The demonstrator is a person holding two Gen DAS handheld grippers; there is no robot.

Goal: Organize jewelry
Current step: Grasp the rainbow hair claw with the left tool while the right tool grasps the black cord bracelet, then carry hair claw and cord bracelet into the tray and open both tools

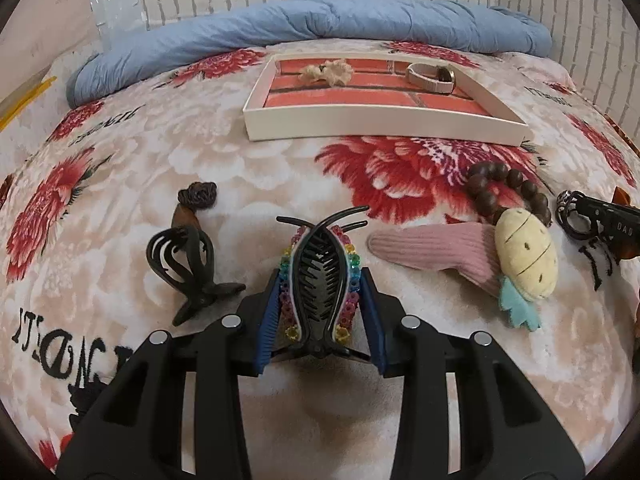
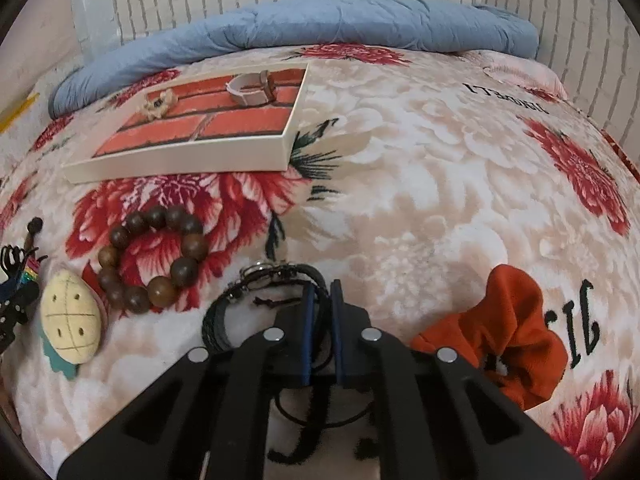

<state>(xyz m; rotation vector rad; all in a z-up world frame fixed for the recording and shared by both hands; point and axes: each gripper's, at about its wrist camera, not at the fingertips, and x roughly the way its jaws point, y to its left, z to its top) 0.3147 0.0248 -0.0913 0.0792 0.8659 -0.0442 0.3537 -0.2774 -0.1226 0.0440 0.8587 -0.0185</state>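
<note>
My left gripper is shut on a black claw hair clip with rainbow beads, its blue pads pressing both sides. My right gripper is shut on the band of a black leather bracelet lying on the floral blanket. A white tray with a brick-pattern floor sits further back, holding a beige scrunchie and a pale watch band. A brown wooden bead bracelet lies between the two grippers.
A plain black claw clip, a brown hair pin, a pink knit piece with a plush pineapple and an orange scrunchie lie on the blanket. A blue rolled quilt lines the brick-pattern wall behind.
</note>
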